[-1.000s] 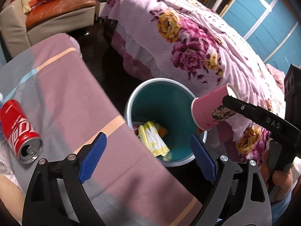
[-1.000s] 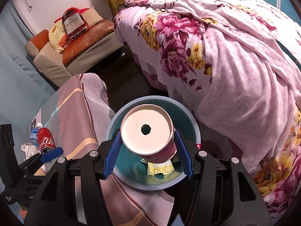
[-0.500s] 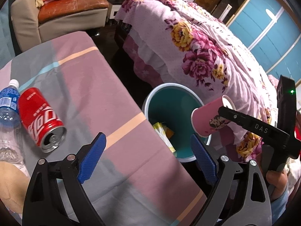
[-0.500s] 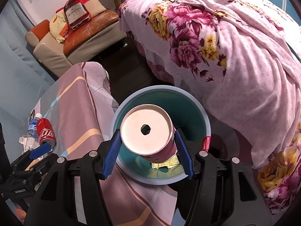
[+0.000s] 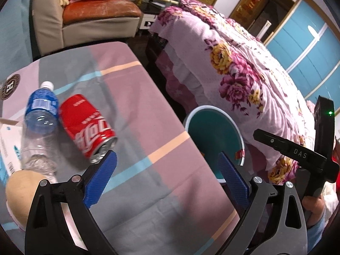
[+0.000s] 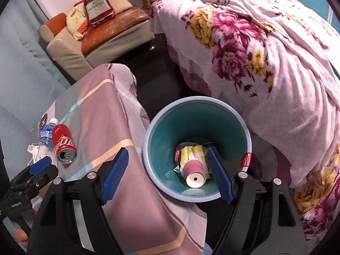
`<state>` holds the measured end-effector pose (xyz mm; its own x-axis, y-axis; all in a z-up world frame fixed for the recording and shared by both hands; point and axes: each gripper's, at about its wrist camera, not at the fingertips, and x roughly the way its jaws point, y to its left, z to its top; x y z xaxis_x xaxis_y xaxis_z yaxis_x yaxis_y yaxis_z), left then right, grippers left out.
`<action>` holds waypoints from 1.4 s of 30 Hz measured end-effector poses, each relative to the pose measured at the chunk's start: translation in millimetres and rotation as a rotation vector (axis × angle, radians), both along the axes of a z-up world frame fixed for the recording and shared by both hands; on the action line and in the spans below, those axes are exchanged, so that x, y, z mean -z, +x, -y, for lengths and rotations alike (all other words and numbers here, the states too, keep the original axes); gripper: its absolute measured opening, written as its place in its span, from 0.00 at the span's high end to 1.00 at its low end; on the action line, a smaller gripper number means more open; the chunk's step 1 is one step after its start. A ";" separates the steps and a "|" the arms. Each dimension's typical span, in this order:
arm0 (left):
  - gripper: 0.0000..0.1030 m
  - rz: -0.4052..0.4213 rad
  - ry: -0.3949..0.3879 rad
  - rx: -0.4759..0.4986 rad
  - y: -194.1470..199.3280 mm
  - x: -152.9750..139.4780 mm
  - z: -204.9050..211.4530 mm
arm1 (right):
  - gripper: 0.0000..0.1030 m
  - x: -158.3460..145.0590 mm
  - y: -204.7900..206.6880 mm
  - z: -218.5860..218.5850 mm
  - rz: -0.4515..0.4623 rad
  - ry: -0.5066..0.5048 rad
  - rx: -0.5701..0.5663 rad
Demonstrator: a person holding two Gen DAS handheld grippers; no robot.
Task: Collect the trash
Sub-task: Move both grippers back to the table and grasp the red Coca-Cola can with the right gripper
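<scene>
A teal trash bin (image 6: 238, 125) stands on the floor between the table and the bed; it also shows in the left wrist view (image 5: 212, 109). A pink paper cup (image 6: 193, 173) lies inside it on yellow wrappers (image 6: 191, 152). My right gripper (image 6: 167, 175) is open and empty above the bin. My left gripper (image 5: 167, 177) is open and empty over the table, just right of a red cola can (image 5: 88, 125) lying on its side. A clear plastic bottle with a blue label (image 5: 39, 123) lies next to the can.
The table wears a pink and grey striped cloth (image 5: 136, 106). A white box (image 5: 6, 144) lies at its left edge. A bed with a pink floral cover (image 6: 265, 48) is on the right. A beige and orange armchair (image 6: 99, 34) stands behind.
My right gripper has opened and the pink cup has dropped into the bin. My left gripper has moved left over the table, toward the can and bottle.
</scene>
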<state>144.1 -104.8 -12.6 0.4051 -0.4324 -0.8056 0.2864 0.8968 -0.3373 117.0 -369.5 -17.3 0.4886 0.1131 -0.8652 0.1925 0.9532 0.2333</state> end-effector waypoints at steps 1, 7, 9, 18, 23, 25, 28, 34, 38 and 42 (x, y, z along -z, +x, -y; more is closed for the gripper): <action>0.07 0.003 -0.001 -0.007 -0.6 -1.4 -5.2 | 0.29 -2.1 0.5 -4.0 0.001 -0.004 -0.008; 0.07 0.015 -0.013 -0.058 -3.7 -7.4 -39.2 | 0.29 -13.7 7.1 -34.4 0.001 -0.034 -0.076; 0.07 0.018 -0.015 -0.078 -3.7 -8.6 -52.6 | 0.29 -17.8 10.4 -48.7 -0.002 -0.047 -0.110; 0.06 0.032 -0.021 -0.189 1.3 -10.8 -125.4 | 0.29 -27.0 31.7 -116.1 -0.043 -0.076 -0.279; 0.06 0.028 -0.018 -0.262 5.9 -8.1 -171.5 | 0.29 -26.3 50.4 -163.8 -0.089 -0.093 -0.389; 0.06 0.033 -0.016 -0.284 7.8 -8.4 -185.2 | 0.29 -23.5 57.2 -182.1 -0.108 -0.105 -0.433; 0.06 0.039 -0.029 -0.325 10.9 -8.5 -209.6 | 0.29 -16.0 68.8 -210.6 -0.138 -0.126 -0.490; 0.06 0.019 -0.043 -0.370 20.9 2.1 -240.0 | 0.29 7.6 95.7 -253.7 -0.204 -0.162 -0.565; 0.06 0.013 -0.050 -0.385 28.3 7.9 -251.7 | 0.29 22.1 114.7 -268.7 -0.236 -0.156 -0.578; 0.06 0.007 -0.065 -0.405 34.4 10.7 -261.7 | 0.29 38.3 131.2 -281.1 -0.270 -0.143 -0.596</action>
<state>178.5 156.9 -23.3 0.5586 -0.2863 -0.7785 -0.0834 0.9144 -0.3961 248.2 -88.4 -55.6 0.1426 0.1715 -0.9748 -0.3428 0.9325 0.1139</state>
